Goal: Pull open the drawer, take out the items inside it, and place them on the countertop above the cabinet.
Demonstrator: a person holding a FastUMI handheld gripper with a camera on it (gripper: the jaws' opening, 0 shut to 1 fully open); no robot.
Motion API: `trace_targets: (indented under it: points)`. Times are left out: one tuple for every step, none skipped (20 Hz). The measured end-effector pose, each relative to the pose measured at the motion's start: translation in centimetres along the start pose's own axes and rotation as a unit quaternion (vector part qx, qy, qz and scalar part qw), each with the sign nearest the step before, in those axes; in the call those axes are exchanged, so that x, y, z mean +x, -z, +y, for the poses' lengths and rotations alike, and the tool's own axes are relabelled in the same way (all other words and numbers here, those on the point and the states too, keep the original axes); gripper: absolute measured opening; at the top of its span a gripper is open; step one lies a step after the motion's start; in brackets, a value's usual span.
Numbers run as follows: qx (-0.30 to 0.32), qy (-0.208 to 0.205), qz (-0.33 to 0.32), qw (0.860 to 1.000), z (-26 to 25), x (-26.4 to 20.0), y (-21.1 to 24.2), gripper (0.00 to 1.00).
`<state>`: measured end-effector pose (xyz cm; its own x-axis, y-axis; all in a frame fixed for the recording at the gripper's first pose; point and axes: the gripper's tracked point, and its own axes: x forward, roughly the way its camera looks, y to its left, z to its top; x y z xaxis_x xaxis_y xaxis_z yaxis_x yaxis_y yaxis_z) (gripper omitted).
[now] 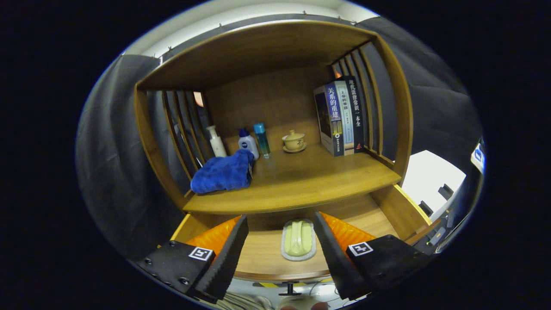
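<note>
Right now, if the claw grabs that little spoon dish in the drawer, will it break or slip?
The spoon dish looks glazed, so probably hard, slippery and chippable. The spoon lies loose on its tray, so it may slide off if tilted. The open claw straddles it in the open drawer, not touching.

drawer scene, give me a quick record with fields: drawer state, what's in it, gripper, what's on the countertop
drawer: pulled open below the countertop
inside drawer: pale spoon lying in a small oblong dish
gripper: open, fingers spread either side of the dish, touching nothing
countertop: blue cloth at its left front; white pump bottle, small white bottle and teal bottle behind the cloth; lidded teacup on a saucer mid-back; books upright at the right
task progress: spoon and dish not yet lifted out
</note>
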<state>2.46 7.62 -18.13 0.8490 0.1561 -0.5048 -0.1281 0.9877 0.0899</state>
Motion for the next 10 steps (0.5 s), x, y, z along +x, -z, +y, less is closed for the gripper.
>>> trace_targets:
  points:
    - [-0.014, 0.010, 0.012, 1.000, -0.4, 0.7, 0.0, 0.98]
    - [-0.022, 0.016, 0.026, 0.999, -0.5, 1.4, 0.2, 0.98]
    - [-0.024, 0.017, 0.045, 0.999, -0.4, 2.2, 0.7, 0.99]
    - [-0.023, 0.016, 0.065, 0.997, -0.2, 2.7, 1.3, 0.99]
    - [-0.021, 0.019, 0.086, 0.996, -0.1, 3.3, 1.8, 0.99]
    - [-0.023, 0.021, 0.104, 0.994, -0.3, 4.2, 2.1, 0.99]
    - [-0.026, 0.024, 0.118, 0.992, -0.3, 4.6, 2.4, 0.99]
    - [-0.030, 0.027, 0.129, 0.991, -0.4, 5.2, 2.6, 0.99]
    - [-0.034, 0.027, 0.140, 0.989, -0.4, 5.7, 2.8, 0.99]
    - [-0.035, 0.030, 0.150, 0.988, -0.4, 6.2, 3.1, 0.99]
